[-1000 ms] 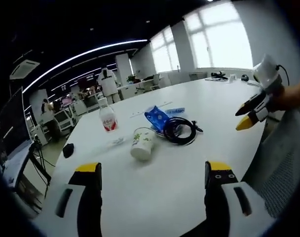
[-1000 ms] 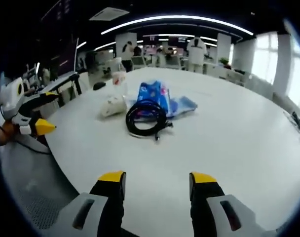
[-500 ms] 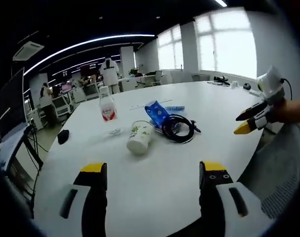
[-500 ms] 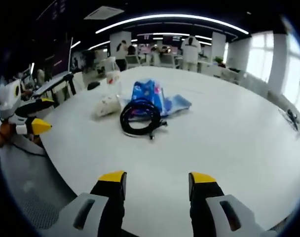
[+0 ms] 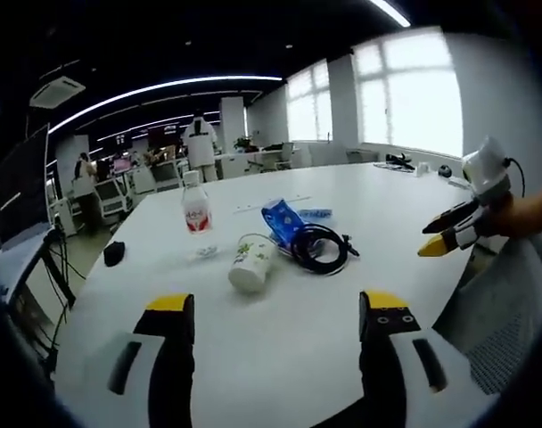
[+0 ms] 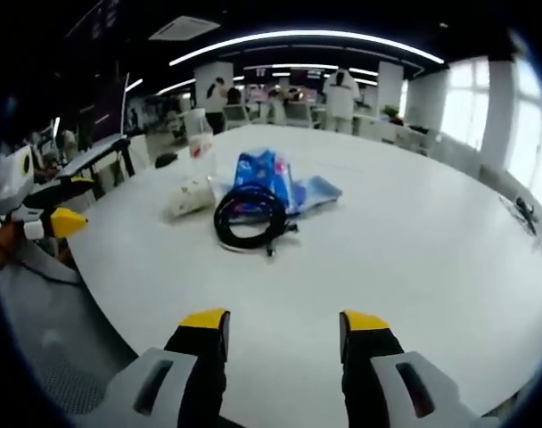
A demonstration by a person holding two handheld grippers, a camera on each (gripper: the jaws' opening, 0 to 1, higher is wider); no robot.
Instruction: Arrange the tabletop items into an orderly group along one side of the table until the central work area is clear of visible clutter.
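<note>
Where lights arc, white table (image 5: 289, 312)

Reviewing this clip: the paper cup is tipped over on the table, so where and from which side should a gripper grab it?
Grip the paper cup across its side wall near mid-body, coming from above. It lies on its side with its mouth toward the left gripper, so the curved wall is exposed.

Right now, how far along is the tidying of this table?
Nothing looks done. The bottle, tipped paper cup, blue packet and black cable coil sit loosely clustered mid-table. Nothing is in hand: the left gripper and right gripper are both open and empty, hovering at the near edge. All of the grouping along one side is left.
</note>
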